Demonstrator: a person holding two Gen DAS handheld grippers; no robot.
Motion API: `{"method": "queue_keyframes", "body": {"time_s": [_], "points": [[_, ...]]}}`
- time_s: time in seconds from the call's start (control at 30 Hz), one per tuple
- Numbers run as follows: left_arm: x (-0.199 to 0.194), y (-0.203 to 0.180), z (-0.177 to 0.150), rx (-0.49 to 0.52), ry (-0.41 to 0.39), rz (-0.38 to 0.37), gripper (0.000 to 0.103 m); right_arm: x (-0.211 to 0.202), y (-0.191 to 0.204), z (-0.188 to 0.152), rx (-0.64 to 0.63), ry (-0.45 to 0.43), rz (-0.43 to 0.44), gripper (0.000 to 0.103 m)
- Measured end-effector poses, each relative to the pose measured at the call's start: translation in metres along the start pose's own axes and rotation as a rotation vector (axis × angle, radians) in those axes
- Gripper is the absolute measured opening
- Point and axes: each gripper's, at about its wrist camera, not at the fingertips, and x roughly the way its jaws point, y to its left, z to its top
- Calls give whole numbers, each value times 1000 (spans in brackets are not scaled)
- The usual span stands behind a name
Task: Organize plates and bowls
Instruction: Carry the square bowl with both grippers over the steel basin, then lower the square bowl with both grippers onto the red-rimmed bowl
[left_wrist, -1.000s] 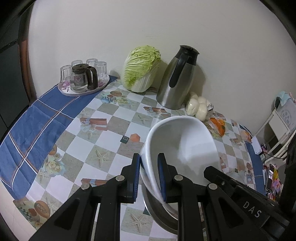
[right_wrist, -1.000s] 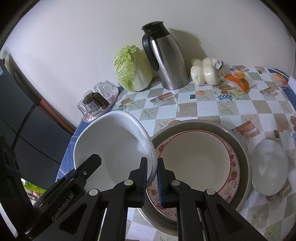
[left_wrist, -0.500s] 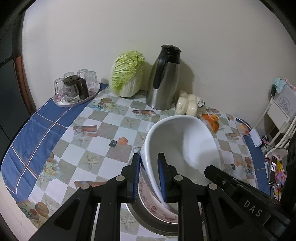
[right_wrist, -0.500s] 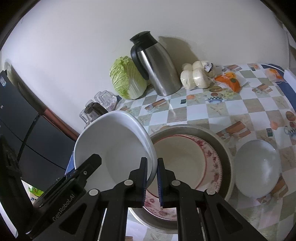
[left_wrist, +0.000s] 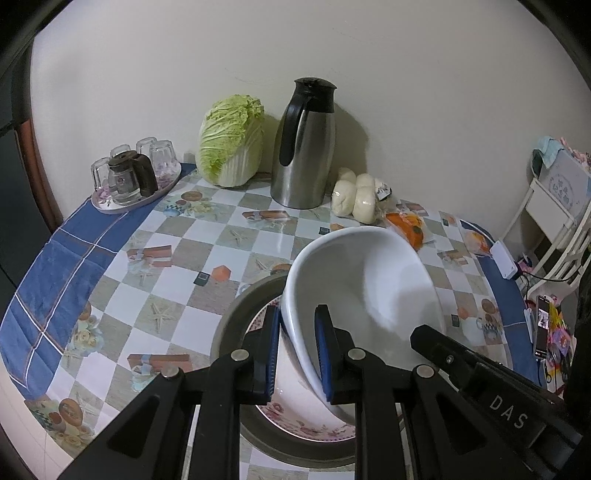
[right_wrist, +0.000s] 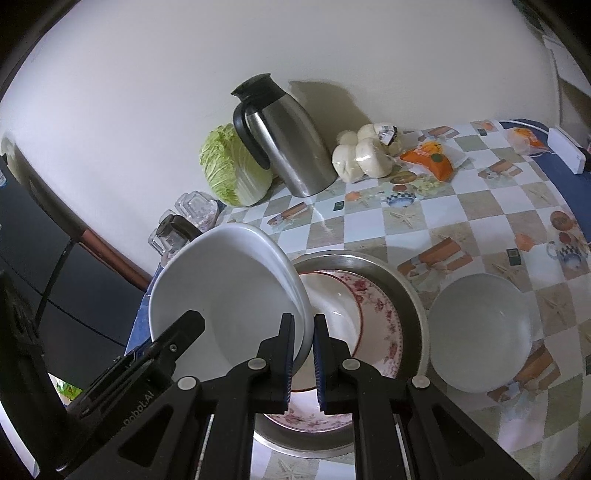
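A large white bowl (left_wrist: 369, 280) (right_wrist: 225, 291) is held tilted in the air by both grippers. My left gripper (left_wrist: 295, 343) is shut on its near rim, and my right gripper (right_wrist: 303, 347) is shut on the opposite rim. Below it a floral-rimmed plate (right_wrist: 376, 310) (left_wrist: 295, 424) holding a cream bowl lies inside a steel basin (right_wrist: 413, 295) (left_wrist: 236, 310). A smaller white bowl (right_wrist: 480, 332) stands on the table to the right of the basin.
At the back by the wall stand a steel thermos jug (left_wrist: 303, 147), a cabbage (left_wrist: 231, 140), a tray of glasses with a small pot (left_wrist: 133, 177), bagged buns (left_wrist: 354, 199) and orange packets (left_wrist: 406, 225). The checked tablecloth (left_wrist: 166, 266) covers the table.
Both grippers have lifted the white bowl higher above the basin, so more of the floral plate, the basin and the small white bowl shows beneath.
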Motion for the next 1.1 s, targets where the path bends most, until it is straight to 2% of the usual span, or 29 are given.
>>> {"method": "queue_keyframes", "body": {"time_s": [1.1], "points": [[33,-2,-8,-9,67,-26,20,22,-16,-1,13,26,-50,11]]}}
